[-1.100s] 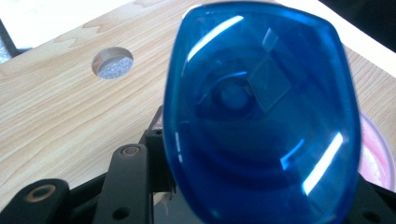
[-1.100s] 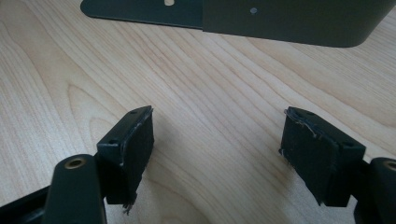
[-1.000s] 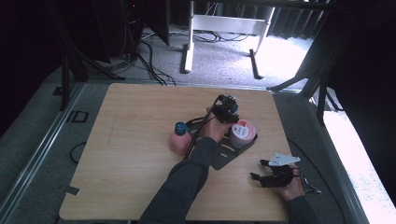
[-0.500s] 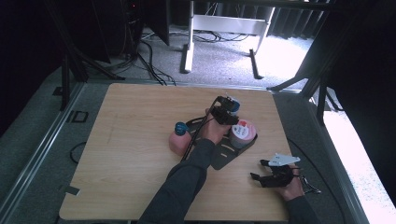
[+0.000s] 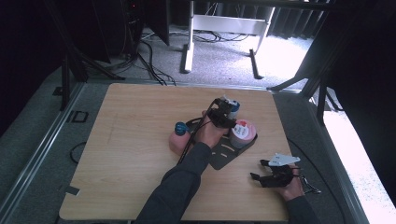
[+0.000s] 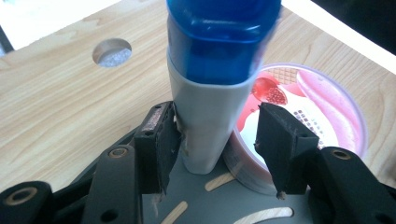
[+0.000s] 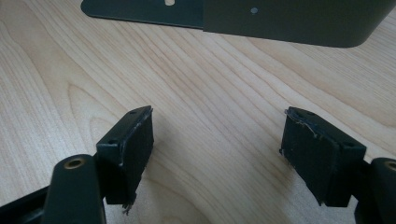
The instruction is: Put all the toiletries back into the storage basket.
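Bottle (image 6: pixel 212 93) upright on tray (image 6: pixel 205 205), yogurt tub (image 6: pixel 322 112) seemingly touching.

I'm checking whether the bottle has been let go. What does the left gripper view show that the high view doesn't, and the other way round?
Left gripper view: the left gripper's jaws, which have just been opening, flank the blue-capped white bottle; one pad touches it, the other stands apart. High view: the pink bottle beside the grey tray, and the right gripper, open, on the table. Both: the white bottle upright on the tray, next to the pink-lidded cup.
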Demonstrator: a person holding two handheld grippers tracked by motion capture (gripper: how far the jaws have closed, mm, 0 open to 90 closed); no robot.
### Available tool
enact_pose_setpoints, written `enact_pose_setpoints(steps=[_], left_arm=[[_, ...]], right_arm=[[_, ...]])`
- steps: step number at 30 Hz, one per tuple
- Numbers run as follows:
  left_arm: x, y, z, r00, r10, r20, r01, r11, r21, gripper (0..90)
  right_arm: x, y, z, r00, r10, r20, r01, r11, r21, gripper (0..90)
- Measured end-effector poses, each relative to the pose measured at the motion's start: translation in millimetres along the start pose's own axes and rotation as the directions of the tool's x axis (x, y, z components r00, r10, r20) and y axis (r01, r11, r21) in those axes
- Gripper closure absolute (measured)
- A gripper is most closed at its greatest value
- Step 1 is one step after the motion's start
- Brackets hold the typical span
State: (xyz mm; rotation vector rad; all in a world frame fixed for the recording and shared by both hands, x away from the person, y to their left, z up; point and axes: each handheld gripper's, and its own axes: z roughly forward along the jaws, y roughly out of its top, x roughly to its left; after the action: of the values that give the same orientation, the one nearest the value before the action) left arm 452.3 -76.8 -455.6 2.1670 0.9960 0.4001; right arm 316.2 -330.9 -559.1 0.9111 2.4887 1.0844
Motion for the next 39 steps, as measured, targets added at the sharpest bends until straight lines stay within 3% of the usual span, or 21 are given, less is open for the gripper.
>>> enact_pose_setpoints(steps=[6,18,25,39], left_arm=[[2.8,-4.1,-11.7,0.9999,-0.010,-0.009,0.010,0.9999,-0.014,47.4],[-2.7,-11.2,-41.5,0.9995,0.031,0.012,-0.030,0.9981,-0.054,46.0],[-2.9,-12.3,-69.7,0.9982,0.054,0.029,-0.050,0.9916,-0.119,45.9],[8.2,-24.4,-107.9,0.9970,0.076,0.013,-0.073,0.9854,-0.154,45.3]], right_arm=[[0.0,0.0,0.0,1.0000,0.000,-0.001,0.000,1.000,0.000,25.0],[0.0,0.0,0.0,1.0000,0.000,-0.001,0.000,1.000,0.000,24.9],[-0.1,0.0,0.0,1.0000,-0.001,0.000,0.001,1.000,-0.001,24.9],[-0.1,0.0,0.1,1.0000,0.000,0.000,0.000,1.000,-0.001,24.9]])
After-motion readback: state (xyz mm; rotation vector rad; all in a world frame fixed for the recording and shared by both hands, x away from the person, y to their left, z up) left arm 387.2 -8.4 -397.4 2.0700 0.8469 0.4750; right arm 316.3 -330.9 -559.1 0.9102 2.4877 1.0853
